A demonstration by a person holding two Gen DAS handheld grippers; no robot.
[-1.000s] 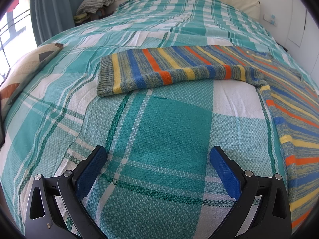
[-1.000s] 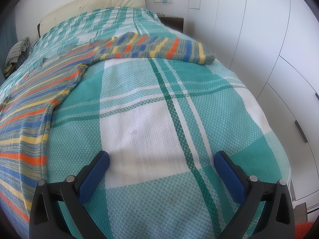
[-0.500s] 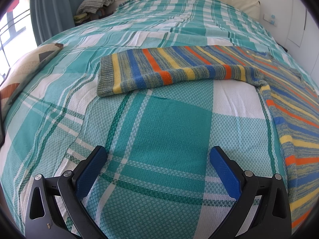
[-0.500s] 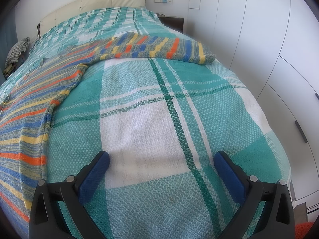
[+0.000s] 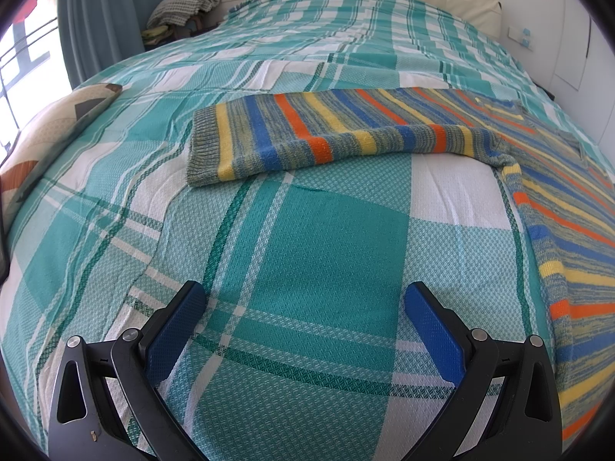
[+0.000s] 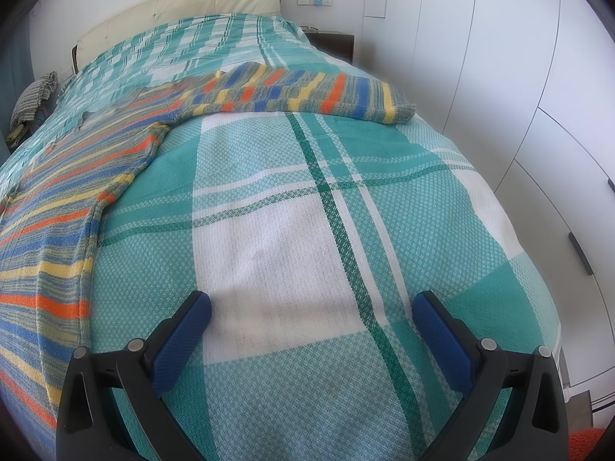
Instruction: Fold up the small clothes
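Observation:
A striped knit sweater in blue, yellow, orange and grey lies flat on the bed. In the left wrist view its left sleeve (image 5: 326, 134) stretches across ahead of me and its body runs down the right edge. In the right wrist view its body (image 6: 57, 207) lies at the left and its right sleeve (image 6: 326, 92) reaches to the bed's right edge. My left gripper (image 5: 305, 303) is open and empty over bare bedspread, short of the sleeve. My right gripper (image 6: 311, 307) is open and empty over bare bedspread, right of the sweater's body.
The bed has a teal and white plaid bedspread (image 5: 326, 249) and a cream headboard (image 6: 173, 4). A patterned cushion (image 5: 50, 134) lies at the bed's left edge. Folded textiles (image 5: 184, 4) sit on a bedside stand. White wardrobes (image 6: 519, 77) stand close along the bed's right side.

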